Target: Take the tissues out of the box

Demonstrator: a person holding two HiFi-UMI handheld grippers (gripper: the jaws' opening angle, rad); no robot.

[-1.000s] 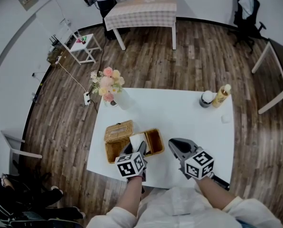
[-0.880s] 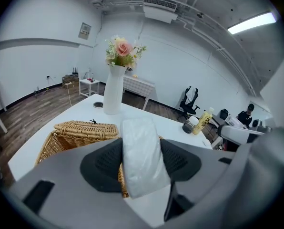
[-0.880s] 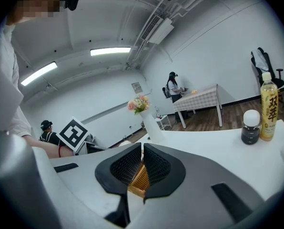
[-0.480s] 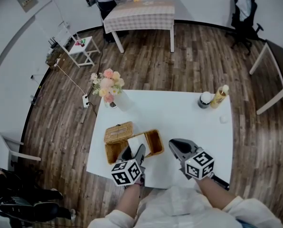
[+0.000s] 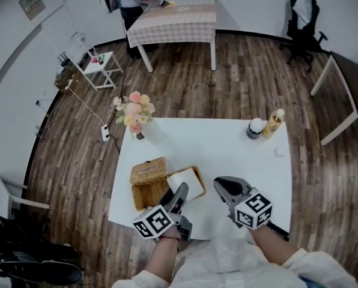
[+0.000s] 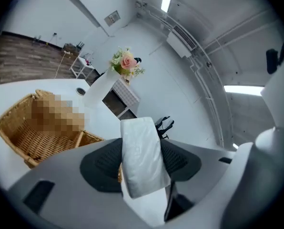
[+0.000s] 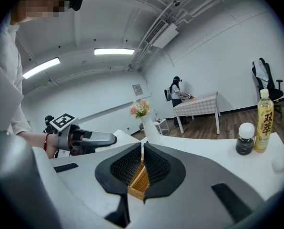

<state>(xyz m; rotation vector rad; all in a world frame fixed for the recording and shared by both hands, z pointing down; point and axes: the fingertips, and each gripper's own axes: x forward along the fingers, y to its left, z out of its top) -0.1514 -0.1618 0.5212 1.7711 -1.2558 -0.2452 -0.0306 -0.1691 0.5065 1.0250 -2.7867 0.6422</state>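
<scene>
An open wicker box with its lid tipped up sits at the near left of the white table. My left gripper is shut on a white pack of tissues, which hangs tilted over the box's right end. In the left gripper view the tissue pack stands clamped between both pads, with the wicker box below and to the left. My right gripper hovers to the right of the box, shut with nothing in it. Its view shows the left gripper and a sliver of the wicker box.
A vase of pink flowers stands at the table's far left corner. A yellow bottle and a dark jar with a white lid stand at the far right. A person works at a checked table across the room.
My left gripper has drawn back toward me and tilted, bringing the tissue pack up and to the right out of the box. The right gripper has stayed where it was.
</scene>
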